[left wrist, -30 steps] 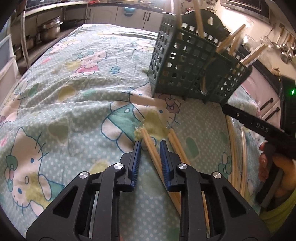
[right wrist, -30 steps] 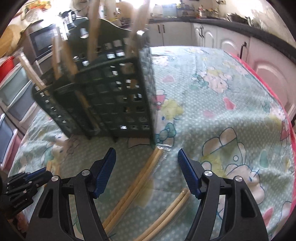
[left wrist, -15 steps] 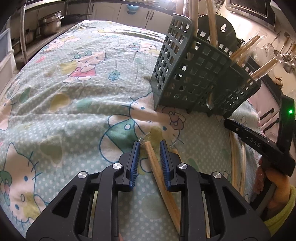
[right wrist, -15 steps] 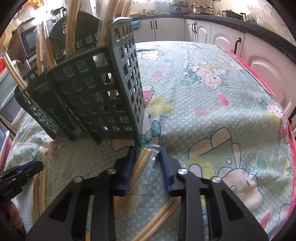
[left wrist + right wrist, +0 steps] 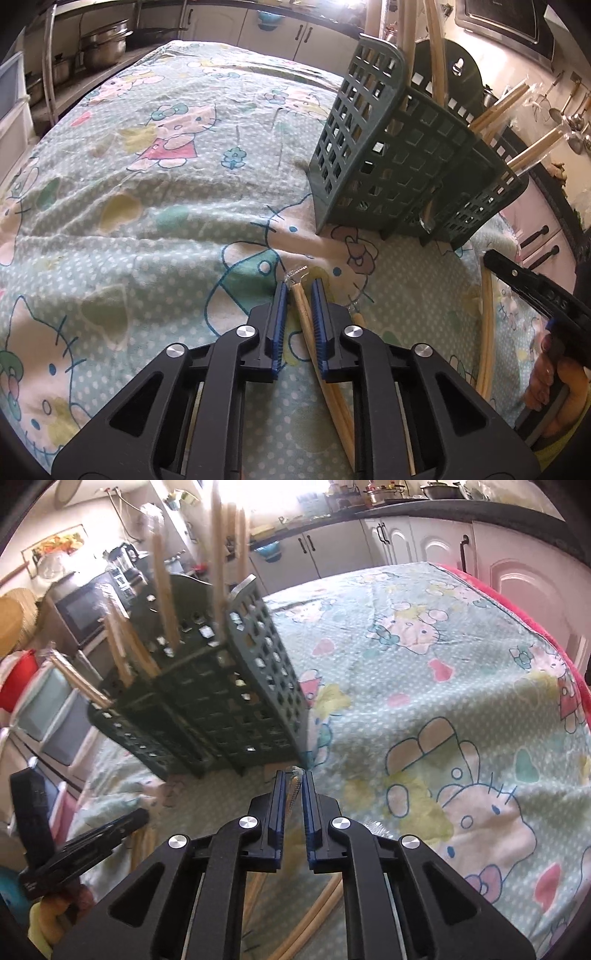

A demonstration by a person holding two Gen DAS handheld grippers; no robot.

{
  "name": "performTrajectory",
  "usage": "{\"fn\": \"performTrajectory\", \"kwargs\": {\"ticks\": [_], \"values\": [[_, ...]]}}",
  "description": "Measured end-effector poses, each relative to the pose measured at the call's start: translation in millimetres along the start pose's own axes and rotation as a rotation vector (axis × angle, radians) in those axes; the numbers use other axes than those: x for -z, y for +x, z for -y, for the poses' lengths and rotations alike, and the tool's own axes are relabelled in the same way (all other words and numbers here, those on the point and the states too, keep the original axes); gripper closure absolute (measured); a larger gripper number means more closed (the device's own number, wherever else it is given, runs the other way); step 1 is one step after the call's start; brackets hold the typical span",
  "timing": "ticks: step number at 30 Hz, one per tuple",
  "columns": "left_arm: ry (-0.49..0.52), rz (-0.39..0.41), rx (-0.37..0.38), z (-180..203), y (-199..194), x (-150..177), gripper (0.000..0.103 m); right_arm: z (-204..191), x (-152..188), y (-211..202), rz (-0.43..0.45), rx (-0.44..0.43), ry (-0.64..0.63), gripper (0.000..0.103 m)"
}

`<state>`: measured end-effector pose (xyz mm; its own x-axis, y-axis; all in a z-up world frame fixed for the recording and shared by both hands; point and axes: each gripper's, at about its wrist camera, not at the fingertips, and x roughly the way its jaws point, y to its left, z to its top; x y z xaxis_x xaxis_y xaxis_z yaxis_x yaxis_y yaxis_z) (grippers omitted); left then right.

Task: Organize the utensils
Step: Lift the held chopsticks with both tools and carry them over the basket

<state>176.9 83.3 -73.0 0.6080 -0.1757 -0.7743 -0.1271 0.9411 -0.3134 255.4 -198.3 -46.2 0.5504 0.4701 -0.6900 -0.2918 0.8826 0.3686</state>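
Observation:
A dark green slotted utensil caddy (image 5: 399, 162) stands on the Hello Kitty tablecloth (image 5: 155, 192) with several wrapped chopstick pairs upright in it; it also shows in the right wrist view (image 5: 221, 701). My left gripper (image 5: 300, 291) is shut on a wrapped pair of wooden chopsticks (image 5: 325, 373), in front of the caddy. My right gripper (image 5: 293, 777) is shut on another wrapped chopstick pair (image 5: 292, 794), lifted near the caddy's front corner.
More wooden chopsticks (image 5: 487, 332) lie on the cloth at the right, by the other gripper (image 5: 539, 295). Another pair (image 5: 317, 912) lies below my right gripper. White kitchen cabinets (image 5: 406, 542) and shelves with pots (image 5: 103, 44) surround the table.
My right gripper has closed from wide open onto a chopstick pair and lifted it. My left gripper has tightened on its pair and moved toward the caddy.

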Motion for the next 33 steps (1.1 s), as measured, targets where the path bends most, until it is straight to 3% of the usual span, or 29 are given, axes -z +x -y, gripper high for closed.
{"fn": "performTrajectory", "kwargs": {"ticks": [5,16,33], "values": [[-0.035,0.027,0.029,-4.5,-11.5,-1.2,0.097,-8.5,2.7,-16.2,0.027,-0.062,-0.008,0.095],[-0.008,0.150,0.106,15.5,-67.9,-17.2,0.100,-36.2,-7.4,-67.6,0.140,-0.166,-0.061,0.097],[0.117,0.323,0.187,69.0,-134.7,-42.9,0.100,-61.3,-20.5,-133.9,0.306,-0.199,-0.143,0.097]]}}
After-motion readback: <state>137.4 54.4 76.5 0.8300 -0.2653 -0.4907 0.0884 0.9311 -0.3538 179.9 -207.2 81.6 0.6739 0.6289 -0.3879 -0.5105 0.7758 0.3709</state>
